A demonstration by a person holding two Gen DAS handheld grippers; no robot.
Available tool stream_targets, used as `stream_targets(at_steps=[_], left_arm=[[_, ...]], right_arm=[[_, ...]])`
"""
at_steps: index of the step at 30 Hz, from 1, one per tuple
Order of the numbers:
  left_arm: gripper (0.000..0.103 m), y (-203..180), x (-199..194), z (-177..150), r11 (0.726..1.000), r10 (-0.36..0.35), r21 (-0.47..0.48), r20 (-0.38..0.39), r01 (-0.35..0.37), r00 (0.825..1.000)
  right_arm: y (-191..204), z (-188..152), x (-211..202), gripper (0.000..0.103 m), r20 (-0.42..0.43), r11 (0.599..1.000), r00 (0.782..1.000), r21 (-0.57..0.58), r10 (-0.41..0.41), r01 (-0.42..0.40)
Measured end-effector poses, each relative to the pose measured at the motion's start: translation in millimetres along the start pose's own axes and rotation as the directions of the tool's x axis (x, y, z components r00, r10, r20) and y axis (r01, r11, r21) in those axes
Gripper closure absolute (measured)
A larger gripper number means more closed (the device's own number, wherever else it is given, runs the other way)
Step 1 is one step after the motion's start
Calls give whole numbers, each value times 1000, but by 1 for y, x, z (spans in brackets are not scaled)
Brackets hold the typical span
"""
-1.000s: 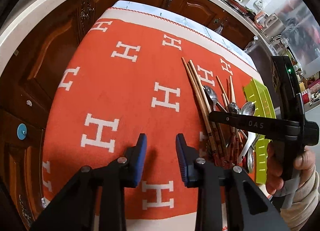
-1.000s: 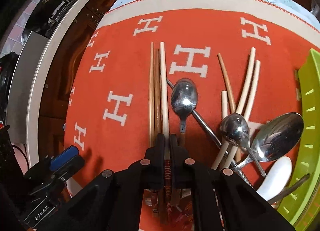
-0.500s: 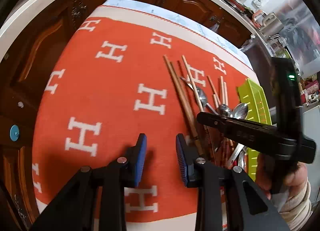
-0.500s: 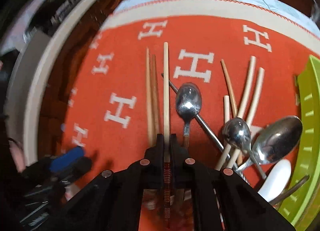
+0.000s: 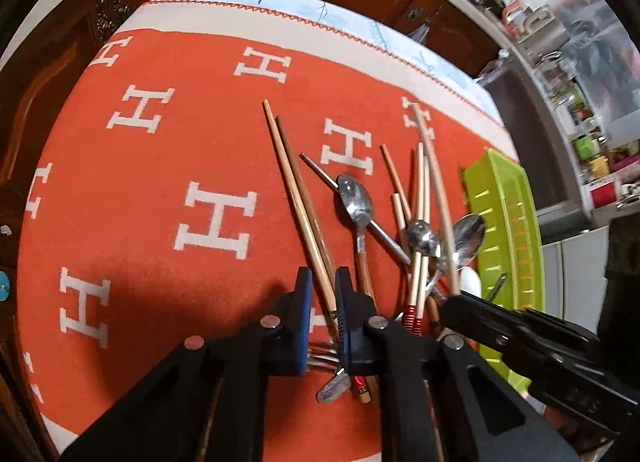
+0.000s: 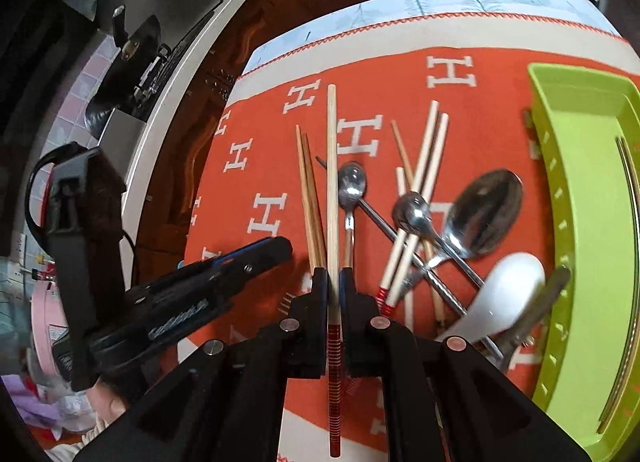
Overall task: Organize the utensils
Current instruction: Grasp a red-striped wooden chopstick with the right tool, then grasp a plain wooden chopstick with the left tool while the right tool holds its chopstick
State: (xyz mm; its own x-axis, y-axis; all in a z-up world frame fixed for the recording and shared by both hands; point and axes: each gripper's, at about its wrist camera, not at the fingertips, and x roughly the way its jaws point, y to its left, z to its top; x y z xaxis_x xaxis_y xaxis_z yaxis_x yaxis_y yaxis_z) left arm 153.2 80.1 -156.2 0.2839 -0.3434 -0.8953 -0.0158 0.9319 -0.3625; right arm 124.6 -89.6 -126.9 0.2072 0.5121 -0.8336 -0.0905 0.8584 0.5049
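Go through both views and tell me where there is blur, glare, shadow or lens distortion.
Left wrist view: the pale chopstick held by the right gripper is smeared by motion; a dark shadow falls on the orange cloth left of the fingers; fisheye bends the cloth's edges. Right wrist view: sharp overall; the big spoon shows glare; the green tray curves.

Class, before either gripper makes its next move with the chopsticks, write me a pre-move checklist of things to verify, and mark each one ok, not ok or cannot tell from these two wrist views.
1. Right gripper clamped on the pale chopstick with red-ringed handle: ok.
2. That chopstick lifted clear of the pile: cannot tell.
3. Left gripper, jaws just closing, around the brown wooden chopstick pair: ok.
4. Left pads pressing the pair firmly: cannot tell.
5. Lime-green plastic tray has free room: ok.
6. White ceramic spoon clear of the tray: not ok, it lies against the rim.
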Motion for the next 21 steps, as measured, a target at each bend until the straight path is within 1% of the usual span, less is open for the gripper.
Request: stream_targets(at_steps=[1,7,10,12,17,21], left_arm=[[94,-2,2,-1,1000,4,2,-6,-4,1000],[95,-8,18,-1,997,81,3,-43,-81,996],[96,-14,27,-2,997,81,4,-60,-81,995],[96,-21,28,-1,995,101,20,-47,-100,994],[96,-28,31,2,993,114,28,-32,-113,993],[98,-27,31,3,992,122,15,-32,-122,992]], right_arm=[[-3,-2,-2,97,1,1000,1000,2,1,-1],[-20,-12,-15,98,7,999,1000,21,30,-30],[-24,-16,-21,98,11,999,999,12,46,-46],[-28,-20,-26,97,16,998,998,13,53,-54],[-40,-25,-35,97,29,997,997,31,66,-67],[-49,-31,-42,98,35,997,997,38,69,-71]])
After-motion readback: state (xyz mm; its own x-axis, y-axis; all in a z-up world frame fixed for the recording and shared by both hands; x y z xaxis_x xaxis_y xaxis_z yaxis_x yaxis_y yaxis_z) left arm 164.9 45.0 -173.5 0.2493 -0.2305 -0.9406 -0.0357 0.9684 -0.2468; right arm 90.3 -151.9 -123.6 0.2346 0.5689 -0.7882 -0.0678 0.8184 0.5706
